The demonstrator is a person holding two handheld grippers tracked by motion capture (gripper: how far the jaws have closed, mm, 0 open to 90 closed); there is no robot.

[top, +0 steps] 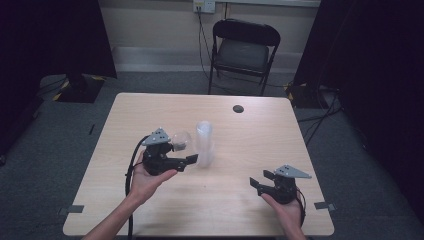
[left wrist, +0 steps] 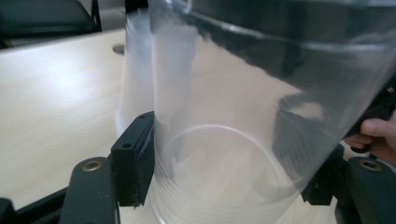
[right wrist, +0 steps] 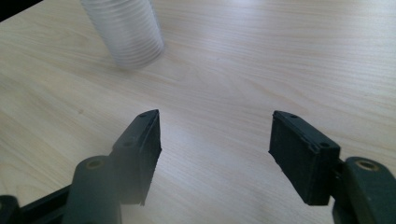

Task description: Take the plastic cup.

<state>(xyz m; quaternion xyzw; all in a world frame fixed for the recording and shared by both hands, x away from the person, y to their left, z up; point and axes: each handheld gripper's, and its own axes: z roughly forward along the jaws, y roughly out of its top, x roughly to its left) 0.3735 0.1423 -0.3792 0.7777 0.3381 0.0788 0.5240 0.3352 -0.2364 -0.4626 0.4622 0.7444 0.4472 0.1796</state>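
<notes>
High view: a single clear, ribbed plastic cup (top: 181, 141) is seen pinched by the left gripper (top: 186, 159) just above the pale wooden table (top: 150, 115), tipped on its side and lying just beside a tall upright stack of clear plastic cups (top: 205, 145) near the table's middle. In the left gripper view, the single cup (left wrist: 261, 140) is shown pressed between both black pads (left wrist: 135, 158), its wall close to the lens and its round base towards the table, with the stack (left wrist: 137, 79) standing just behind it. The right gripper (top: 264, 181) is held apart near the table's right front, and in the right gripper view its jaws stand spread over bare wood with nothing between them, the stack (right wrist: 126, 32) well ahead.

The step in hand is judged to be the carrying of one cup away from the stack and its setting down. A light squeeze should be kept, since thin plastic of this kind is likely to buckle or spring out if pressed harder. The cup is best turned upright before it is lowered, and kept clear of the stack, which could be toppled by a brush. The pads should be released only once the base is felt flat on the table. If the stack should wobble, it could be steadied by the free right gripper.
</notes>
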